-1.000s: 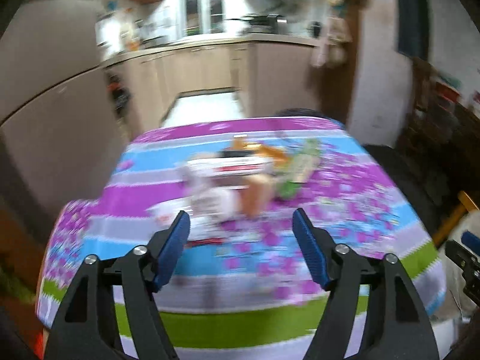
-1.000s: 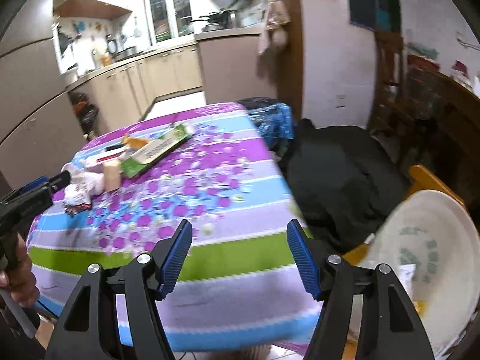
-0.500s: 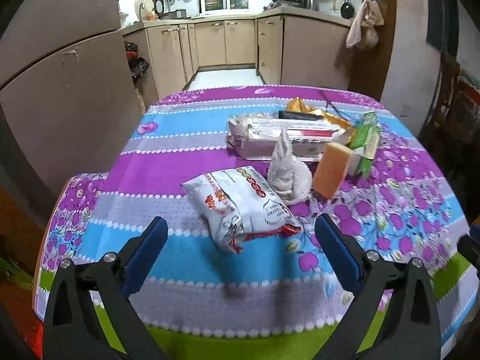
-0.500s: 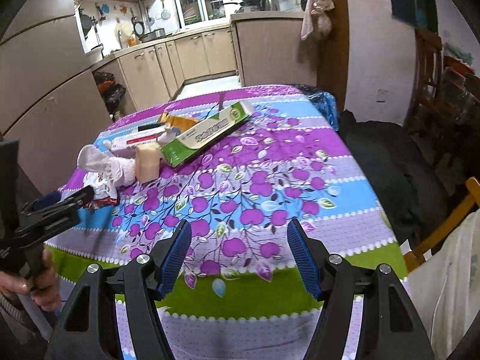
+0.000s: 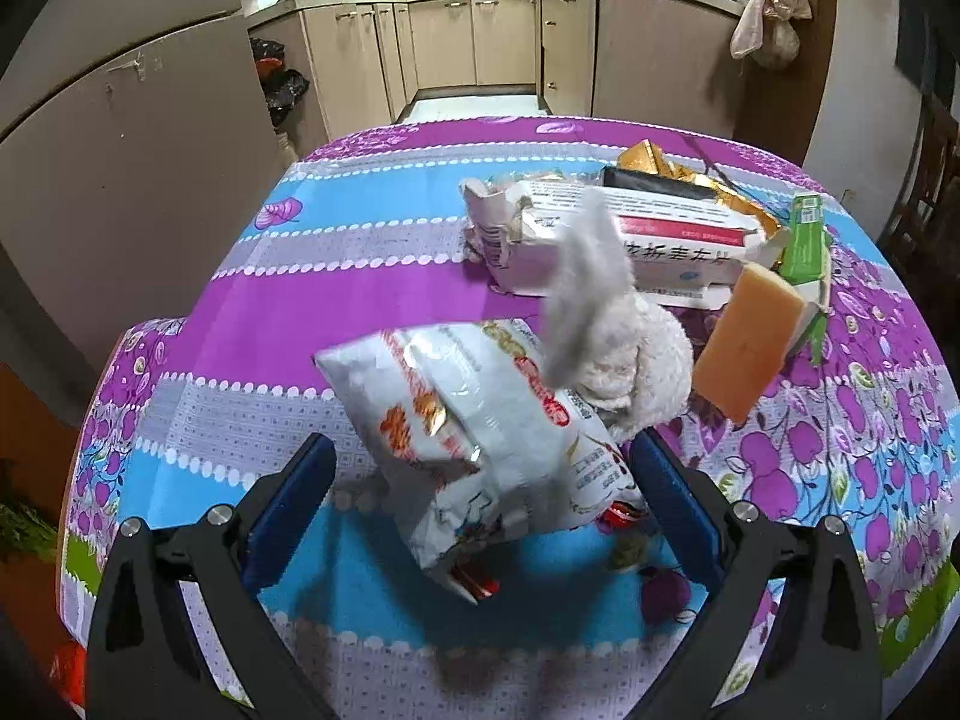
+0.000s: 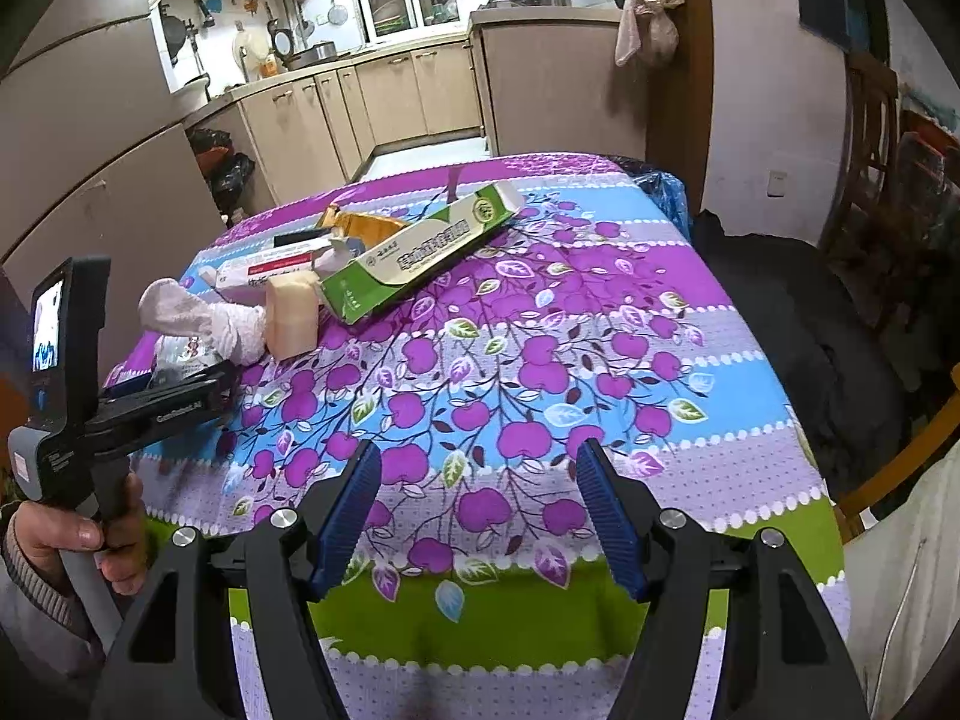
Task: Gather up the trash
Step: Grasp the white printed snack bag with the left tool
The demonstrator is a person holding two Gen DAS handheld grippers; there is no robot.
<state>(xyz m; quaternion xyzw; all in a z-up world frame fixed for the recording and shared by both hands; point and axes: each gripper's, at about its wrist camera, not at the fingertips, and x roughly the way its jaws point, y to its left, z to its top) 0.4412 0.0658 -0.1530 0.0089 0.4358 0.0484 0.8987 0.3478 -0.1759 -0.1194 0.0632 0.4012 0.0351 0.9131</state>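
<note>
Blue-padded jaws of the left gripper (image 5: 480,504) stand spread wide, having just been opening, with a crumpled white snack bag (image 5: 480,438) lying between them on the table; the pads do not press on it, so the bag is straddled, not grasped. Just beyond the bag, touching its far edge, sits a wad of white cloth (image 5: 612,348) with one corner sticking upward. Beside the cloth, on its right in the left wrist view, an orange sponge block (image 5: 750,342) stands tilted. Behind these lies a torn white carton with a red stripe (image 5: 648,234), a gold foil wrapper (image 5: 660,165) behind it, and a green-and-white box (image 5: 807,240) at its right end. All items rest on a tablecloth (image 5: 336,312) banded in purple, blue, grey and green with a purple fruit print. Jaws of the right gripper (image 6: 480,504) are released and hold nothing; they hang over a bare stretch of the tablecloth near the table's near edge, well apart from the trash. In the right wrist view, a hand (image 6: 72,540) grips the handle of the left gripper at the left edge of the picture. Beige kitchen cabinets (image 5: 480,36) stand beyond the table.
</note>
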